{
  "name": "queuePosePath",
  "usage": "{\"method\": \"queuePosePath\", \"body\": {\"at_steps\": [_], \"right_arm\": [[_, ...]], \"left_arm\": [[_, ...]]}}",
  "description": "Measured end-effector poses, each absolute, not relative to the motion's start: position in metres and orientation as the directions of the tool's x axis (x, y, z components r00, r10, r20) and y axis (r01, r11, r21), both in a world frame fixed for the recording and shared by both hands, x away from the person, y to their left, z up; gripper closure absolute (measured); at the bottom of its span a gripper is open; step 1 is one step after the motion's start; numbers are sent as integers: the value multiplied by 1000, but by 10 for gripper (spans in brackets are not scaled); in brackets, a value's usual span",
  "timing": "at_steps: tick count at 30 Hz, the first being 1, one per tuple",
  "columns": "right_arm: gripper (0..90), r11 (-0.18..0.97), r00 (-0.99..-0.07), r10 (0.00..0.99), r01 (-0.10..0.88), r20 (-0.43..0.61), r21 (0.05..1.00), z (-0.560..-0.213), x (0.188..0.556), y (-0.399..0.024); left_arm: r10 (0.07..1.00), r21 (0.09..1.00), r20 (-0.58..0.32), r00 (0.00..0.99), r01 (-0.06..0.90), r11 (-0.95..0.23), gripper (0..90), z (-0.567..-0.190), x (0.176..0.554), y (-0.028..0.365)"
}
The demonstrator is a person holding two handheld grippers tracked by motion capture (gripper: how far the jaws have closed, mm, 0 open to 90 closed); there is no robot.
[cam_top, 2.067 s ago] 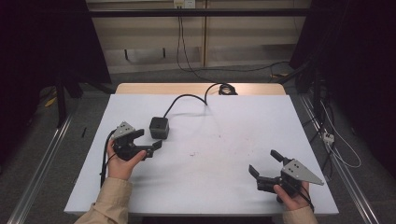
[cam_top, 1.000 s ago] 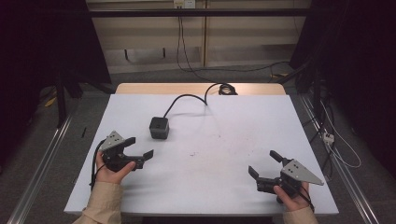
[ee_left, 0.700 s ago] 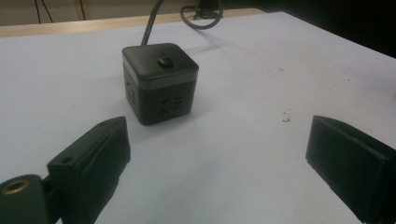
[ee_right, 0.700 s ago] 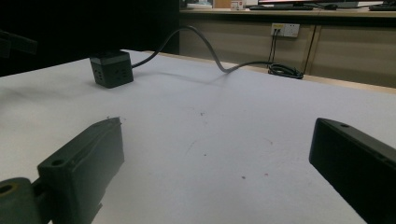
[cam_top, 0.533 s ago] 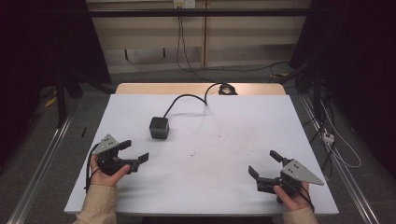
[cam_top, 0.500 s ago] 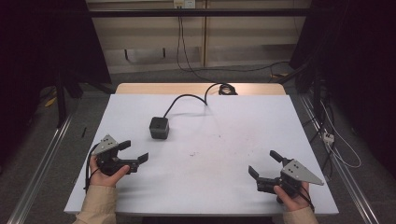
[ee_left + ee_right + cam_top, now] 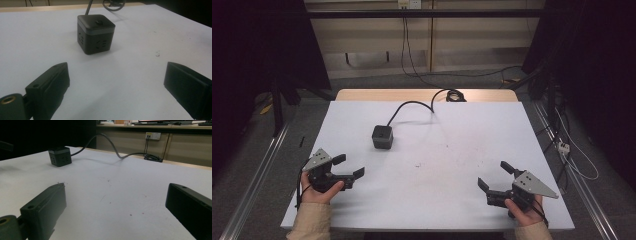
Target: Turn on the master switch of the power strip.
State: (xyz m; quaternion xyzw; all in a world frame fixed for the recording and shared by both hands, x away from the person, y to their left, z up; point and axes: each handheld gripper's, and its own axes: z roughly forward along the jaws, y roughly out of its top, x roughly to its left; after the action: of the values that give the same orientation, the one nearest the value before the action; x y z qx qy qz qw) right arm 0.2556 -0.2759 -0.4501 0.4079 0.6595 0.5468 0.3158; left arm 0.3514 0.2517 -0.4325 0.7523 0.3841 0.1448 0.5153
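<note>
The black cube power socket (image 7: 382, 136) stood alone on the white worktop (image 7: 452, 165), a little to the 11 o'clock side of its centre. Its cable (image 7: 412, 106) ran away toward 12 o'clock and ended in a coil (image 7: 454, 95) at the far edge. The cube sat upright, with the button face on top and the plug holes on its side walls, as the left gripper view showed (image 7: 96, 33).

The left claw (image 7: 343, 169) rested at about 8 o'clock on the worktop, with its jaws spread wide and nothing between them. The cube was in front of it, near but clearly apart. The right claw (image 7: 496, 176) lay at about 4 o'clock, also wide open and empty, and well apart from the cube (image 7: 60, 156).

As I judge it, the work on the socket cube looked either finished or not started: no claw touched it, and both hands were low near the near edge of the worktop. If some handling was left, a claw had first to reach for the cube, and the left one was closer.
</note>
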Motion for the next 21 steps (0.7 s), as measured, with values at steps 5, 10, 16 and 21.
{"method": "queuePosePath", "body": {"at_steps": [5, 10, 16, 21], "right_arm": [[23, 70, -469, 883, 192, 29, 979, -450, 256, -276], [24, 70, -468, 883, 193, 29, 979, -450, 256, -276], [24, 65, -467, 884, 194, 34, 979, -450, 256, -275], [23, 66, -467, 884, 194, 33, 979, -450, 256, -275]], "left_arm": [[731, 887, -176, 660, 428, -173, 60, -433, 349, 255], [731, 890, -172, 660, 422, -172, 60, -434, 348, 257], [733, 889, -170, 658, 423, -173, 58, -435, 345, 260], [733, 889, -166, 659, 422, -178, 58, -436, 344, 262]]}}
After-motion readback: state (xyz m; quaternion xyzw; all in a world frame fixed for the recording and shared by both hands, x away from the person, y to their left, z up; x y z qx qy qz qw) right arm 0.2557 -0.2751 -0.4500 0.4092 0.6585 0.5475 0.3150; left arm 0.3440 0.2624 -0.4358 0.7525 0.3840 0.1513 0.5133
